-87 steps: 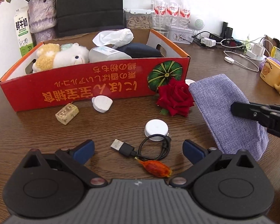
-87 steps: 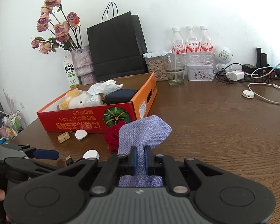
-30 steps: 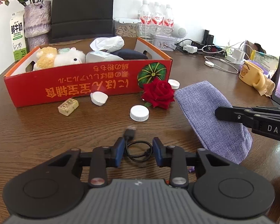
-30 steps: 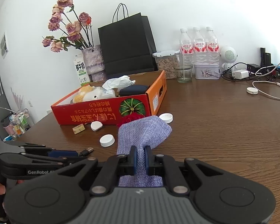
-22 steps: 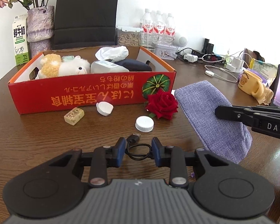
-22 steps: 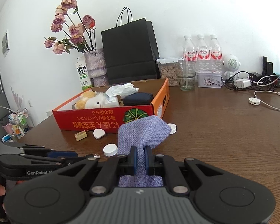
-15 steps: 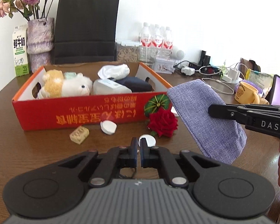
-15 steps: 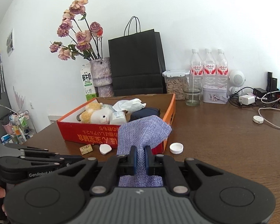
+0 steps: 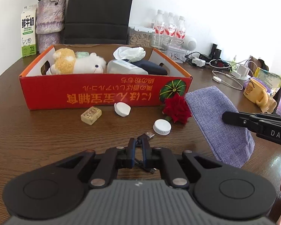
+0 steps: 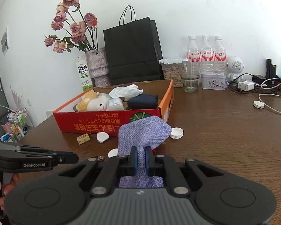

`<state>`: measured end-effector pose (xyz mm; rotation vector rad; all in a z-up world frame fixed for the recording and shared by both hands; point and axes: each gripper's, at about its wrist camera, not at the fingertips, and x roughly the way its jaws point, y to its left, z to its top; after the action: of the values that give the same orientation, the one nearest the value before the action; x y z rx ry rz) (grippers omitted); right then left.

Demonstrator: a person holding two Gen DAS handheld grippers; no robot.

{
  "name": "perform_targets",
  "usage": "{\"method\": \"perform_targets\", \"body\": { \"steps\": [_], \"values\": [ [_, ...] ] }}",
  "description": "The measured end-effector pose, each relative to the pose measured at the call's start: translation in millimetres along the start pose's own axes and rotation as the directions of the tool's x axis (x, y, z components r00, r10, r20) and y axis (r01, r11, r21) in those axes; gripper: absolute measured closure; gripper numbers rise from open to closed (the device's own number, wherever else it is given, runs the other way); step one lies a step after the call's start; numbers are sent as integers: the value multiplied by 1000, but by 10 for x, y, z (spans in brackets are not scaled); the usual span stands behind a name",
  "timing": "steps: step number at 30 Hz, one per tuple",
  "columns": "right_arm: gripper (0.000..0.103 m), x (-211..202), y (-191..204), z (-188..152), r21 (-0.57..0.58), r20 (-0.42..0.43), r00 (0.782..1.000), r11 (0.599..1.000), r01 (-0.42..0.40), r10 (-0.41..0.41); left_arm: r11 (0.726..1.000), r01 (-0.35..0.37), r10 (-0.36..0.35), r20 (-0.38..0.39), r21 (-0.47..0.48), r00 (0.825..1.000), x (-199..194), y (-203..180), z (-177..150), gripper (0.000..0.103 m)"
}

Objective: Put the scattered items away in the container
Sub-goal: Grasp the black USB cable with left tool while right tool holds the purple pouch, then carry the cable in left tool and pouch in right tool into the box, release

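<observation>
The red cardboard box [image 9: 95, 93] [image 10: 95, 120] holds plush toys, a tissue, a white tub and a dark pouch. My left gripper [image 9: 138, 146] is shut on a black USB cable [image 9: 147, 136], held above the table in front of the box. My right gripper [image 10: 141, 158] is shut on a purple fabric pouch [image 10: 144, 131] [image 9: 219, 123], held in the air right of the box. On the table lie a red rose [image 9: 176, 108], a white cap [image 9: 162, 127], a white earbud case [image 9: 122, 109] and a tan candy block [image 9: 91, 115].
Another white cap [image 10: 176, 133] lies right of the box. Behind the box stand a black paper bag [image 10: 133, 56], a vase of dried flowers [image 10: 97, 65], a milk carton [image 9: 28, 35] and water bottles [image 10: 206, 54]. Chargers and cables [image 9: 224, 67] and a yellow mug [image 9: 256, 91] sit at the right.
My left gripper closed on the USB cable and lifted it off the table. Both grippers rose, then came lower and closer to the box. The right gripper kept hold of the purple pouch.
</observation>
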<state>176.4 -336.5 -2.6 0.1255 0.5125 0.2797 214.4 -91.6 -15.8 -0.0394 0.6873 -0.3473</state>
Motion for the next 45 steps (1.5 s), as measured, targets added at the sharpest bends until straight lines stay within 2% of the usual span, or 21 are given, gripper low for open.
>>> {"method": "perform_targets", "body": {
  "steps": [2,3,4,9,12,14,15,24,34,40,45],
  "values": [
    [95,1,-2,-4,2,1,1000,1000,-1,1,1000,-7,7,-7,-3,1000,16,-5,-3,68],
    [95,3,-1,-2,3,2,1000,1000,-2,2,1000,-11,11,-6,-1,1000,20,-12,-5,50],
    [95,10,9,-2,2,2,1000,1000,-2,2,1000,-18,18,-1,8,1000,24,-30,-8,46],
    [95,84,68,0,-10,-20,1000,1000,21,-21,994,-77,80,-35,71,996,212,-107,34,39],
    [95,132,120,13,-24,-35,998,999,48,-49,992,-91,95,-44,89,994,311,-120,20,41],
    [95,154,136,18,-28,-43,997,998,56,-57,988,-113,117,-33,109,993,321,-142,3,59],
    [95,167,143,19,-30,-48,997,998,59,-61,988,-115,119,-27,107,993,308,-140,1,74],
    [95,208,240,57,-58,-55,995,996,75,-78,991,-109,110,-10,76,994,233,-108,23,79],
    [95,50,355,237,-96,4,997,992,79,-79,993,-99,93,89,64,992,-94,-90,178,80],
    [95,-31,464,563,-129,91,994,989,77,-66,994,-101,90,206,42,974,-334,8,495,80],
    [95,142,579,959,-147,154,988,988,51,-28,994,-114,110,277,-2,955,-325,225,890,80]
  ]
}}
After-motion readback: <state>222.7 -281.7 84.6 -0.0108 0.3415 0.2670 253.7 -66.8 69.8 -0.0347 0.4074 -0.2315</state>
